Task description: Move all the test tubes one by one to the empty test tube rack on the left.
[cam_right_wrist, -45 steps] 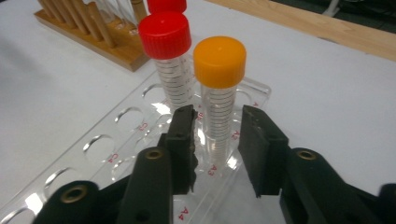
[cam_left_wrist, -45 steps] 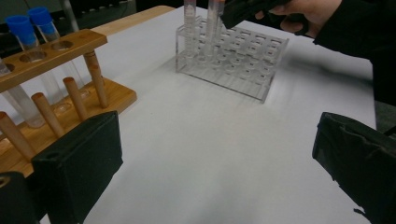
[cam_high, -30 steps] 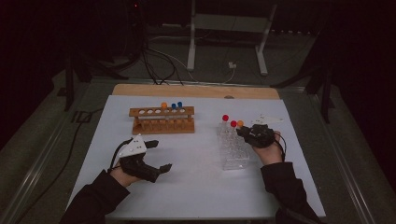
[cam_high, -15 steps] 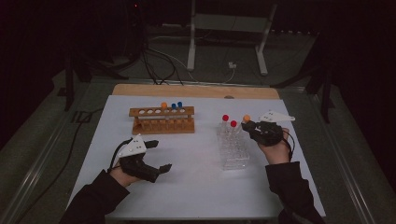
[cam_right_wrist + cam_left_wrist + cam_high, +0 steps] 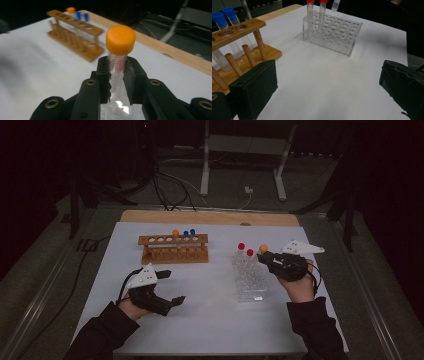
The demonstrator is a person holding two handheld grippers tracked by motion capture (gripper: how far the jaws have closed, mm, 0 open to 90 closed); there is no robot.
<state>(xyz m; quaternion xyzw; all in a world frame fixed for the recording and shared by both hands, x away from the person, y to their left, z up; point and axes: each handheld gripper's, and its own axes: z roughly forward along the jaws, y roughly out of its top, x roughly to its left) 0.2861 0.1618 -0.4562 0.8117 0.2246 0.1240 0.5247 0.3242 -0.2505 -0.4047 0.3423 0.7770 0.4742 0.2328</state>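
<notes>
— Working at what sort of place, were you?

— I stood at a white table [image 5: 210,320] with a strip of bare wood along its far edge, in a dark room. Cables [image 5: 165,185] lay on the floor beyond it, next to the legs of a metal stand [image 5: 240,165].

— And the thing you were handling?

— An orange-capped tube [image 5: 119,57]. My right gripper [image 5: 272,261] was clamped on its clear body just under the cap. It stood upright, long axis vertical, cap up, raised above the far right corner of the clear rack [image 5: 249,279]. In the left gripper view its rounded bottom end hung clear of the rack's top.

— Your other hand?

— My left gripper [image 5: 167,287] rested low over the table near its front left, jaws spread wide with nothing between them, pointing towards the clear rack.

— How many of everything?

— Two racks: the clear one and a wooden rack [image 5: 174,248], well apart. Two red-capped tubes [image 5: 241,254] stood upright side by side in the clear rack's far row. In the wooden rack I counted two blue-capped tubes [image 5: 189,236] and one more orange-capped tube [image 5: 175,235], all upright. That made six tubes in all, counting the one I held.
</notes>
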